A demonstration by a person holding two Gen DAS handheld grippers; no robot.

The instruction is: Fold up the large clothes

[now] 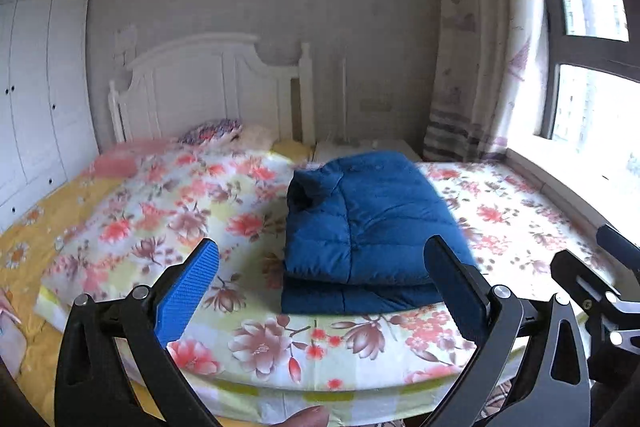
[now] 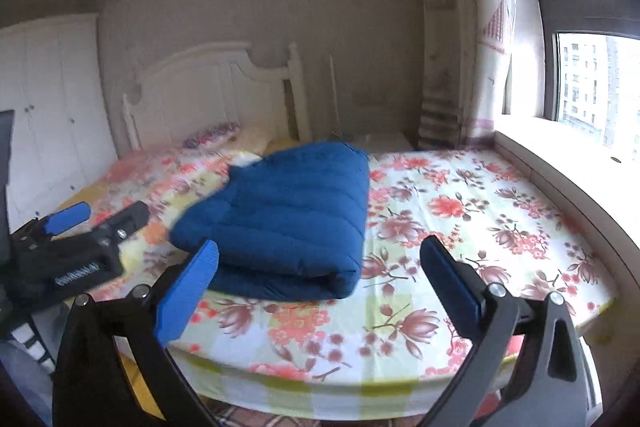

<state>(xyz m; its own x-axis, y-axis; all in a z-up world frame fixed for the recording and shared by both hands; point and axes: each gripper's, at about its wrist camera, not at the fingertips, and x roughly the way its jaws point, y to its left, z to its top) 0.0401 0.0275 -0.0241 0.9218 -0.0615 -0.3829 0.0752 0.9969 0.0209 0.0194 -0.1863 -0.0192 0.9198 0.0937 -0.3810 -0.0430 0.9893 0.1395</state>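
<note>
My left tongs [image 1: 320,283] and right tongs [image 2: 318,283] hang wide and empty above the bed [image 2: 460,227]. The blue jacket [image 1: 368,223] lies folded; folding looks finished, with only tidying left.

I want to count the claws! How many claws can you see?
2. The left claw hangs open before the folded blue jacket; the right claw hangs open beside it, above the flowery bedsheet.

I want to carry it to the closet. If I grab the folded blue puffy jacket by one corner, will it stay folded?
Probably not. The blue puffy jacket looks soft and quilted, so it would likely flop open. Its stacked layers sit loosely, nothing holding them. It seems light for its bulk, so scooping underneath should work better.
</note>
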